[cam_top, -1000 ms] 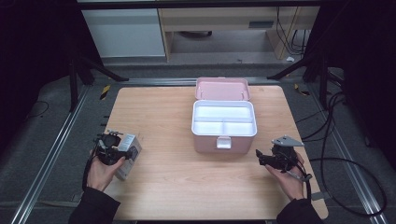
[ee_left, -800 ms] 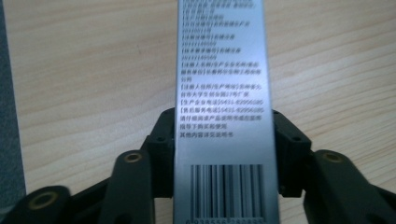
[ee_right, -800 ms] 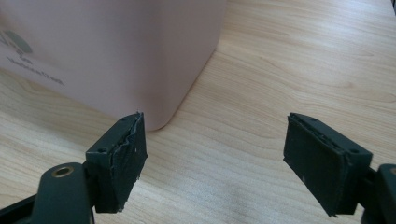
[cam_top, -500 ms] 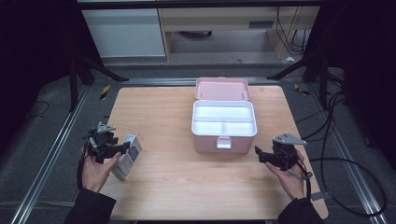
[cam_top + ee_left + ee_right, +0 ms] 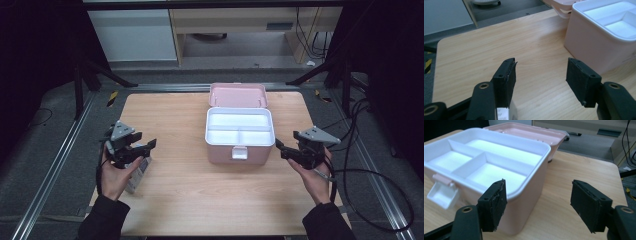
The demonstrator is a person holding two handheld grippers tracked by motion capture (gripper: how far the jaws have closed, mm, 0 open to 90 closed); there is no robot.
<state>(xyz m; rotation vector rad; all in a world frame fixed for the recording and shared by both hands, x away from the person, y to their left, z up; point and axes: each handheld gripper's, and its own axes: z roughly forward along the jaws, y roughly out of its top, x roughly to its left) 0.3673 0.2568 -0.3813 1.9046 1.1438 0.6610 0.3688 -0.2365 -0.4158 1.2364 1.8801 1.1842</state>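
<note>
We see the left gripper (image 5: pixel 148 145) spread with nothing between its jaws, which have just been opening, hanging above the small white packet (image 5: pixel 139 172) that lies flat on the worktop (image 5: pixel 175 200) at about 8 o'clock from the pink box (image 5: pixel 240 147); in the left gripper view a corner of the packet (image 5: pixel 503 113) shows under the left jaw, apart from the pads. The right gripper (image 5: pixel 278 148) is spread too, its jaws having just been closing a little with nothing between them, and it sits just beside the box's wall at 3 o'clock. In the right gripper view the pink box (image 5: pixel 524 202) stands lid-open, its white tray (image 5: pixel 486 170) bare in all three compartments, and the white latch (image 5: pixel 440 192) hangs down at the front. We judge the packet is meant for the tray and is not yet gripped. Risks from here: the packet lies flat and thin, so a downward pinch may scrape the worktop and push it toward the 9 o'clock edge instead of lifting it; a grip on one corner could let it swing and slip out on the way over. The right gripper is close enough to the box that a sideways drift could nudge it across the smooth wood or knock the lid (image 5: pixel 237 95) shut. We also note the cable (image 5: pixel 370 170) trailing at 4 o'clock, which could snag.
</note>
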